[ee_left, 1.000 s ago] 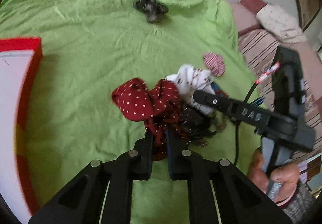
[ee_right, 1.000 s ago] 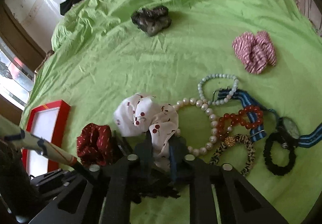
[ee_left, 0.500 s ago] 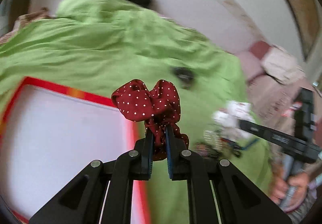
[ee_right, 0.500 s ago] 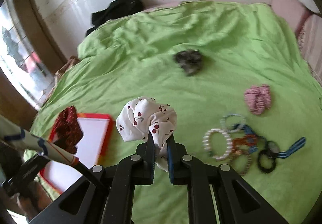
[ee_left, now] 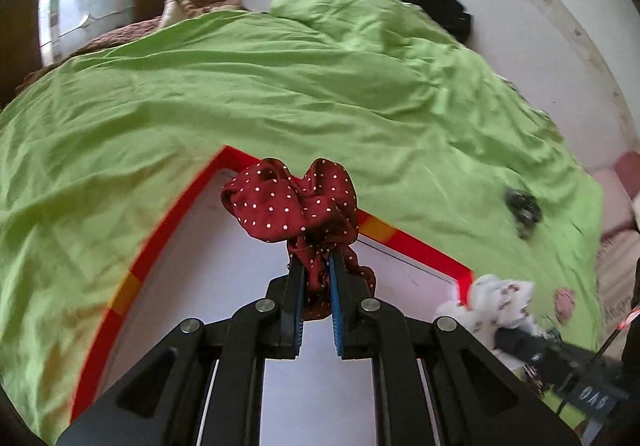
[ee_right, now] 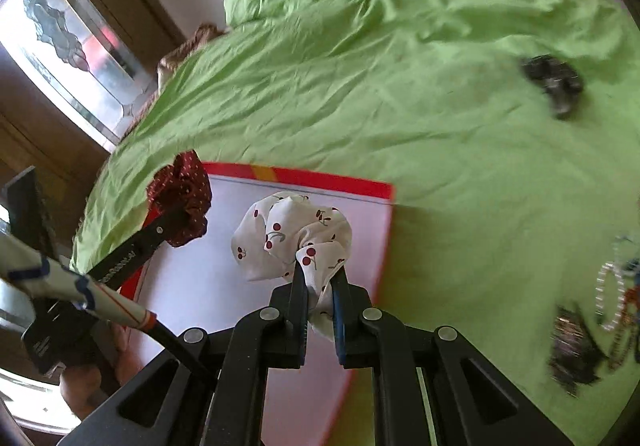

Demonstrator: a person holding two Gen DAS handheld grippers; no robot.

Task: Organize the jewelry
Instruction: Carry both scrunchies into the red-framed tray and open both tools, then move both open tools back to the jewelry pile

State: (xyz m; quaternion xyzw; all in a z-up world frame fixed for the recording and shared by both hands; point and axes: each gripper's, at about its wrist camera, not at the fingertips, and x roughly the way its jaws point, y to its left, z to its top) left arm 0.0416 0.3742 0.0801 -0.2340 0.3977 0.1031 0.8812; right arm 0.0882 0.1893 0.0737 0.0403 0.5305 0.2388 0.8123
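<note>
Bed (ee_left: 280, 93): covered by a crumpled green sheet that carries every item; the soft, uneven cloth gives no firm support.
Tray (ee_right: 224, 286): a flat white box or lid with a red rim, lying on the sheet under both grippers; its interior appears bare.
Loose jewelry (ee_right: 612, 298): a pearl bracelet, beaded bracelets and dark bands near the right edge of the right wrist view, well apart from the tray and not yet sorted.
Dark scrunchie (ee_right: 554, 79): lies alone on the sheet, far from the tray.
Red scrunchie (ee_left: 292, 205): dark red with white dots, hanging in the air above the tray's far corner.
Cherry scrunchie (ee_right: 292, 234): white with red cherries, held above the tray's white surface, near its right rim.
Left gripper (ee_left: 316, 270): clenched on a fold of the red scrunchie.
Right gripper (ee_right: 320, 278): clenched on a fold of the cherry scrunchie.
Stage (judged): both scrunchies are being carried to the tray; neither is yet set down.
Risk 1: each grip holds only a thin fold, so a quick swing could let the cloth slip free short of the tray.
Risk 2: the cherry scrunchie hangs close to the rim, so letting go here may drop it on the edge.
Risk 3: the grippers are near each other and could collide.
</note>
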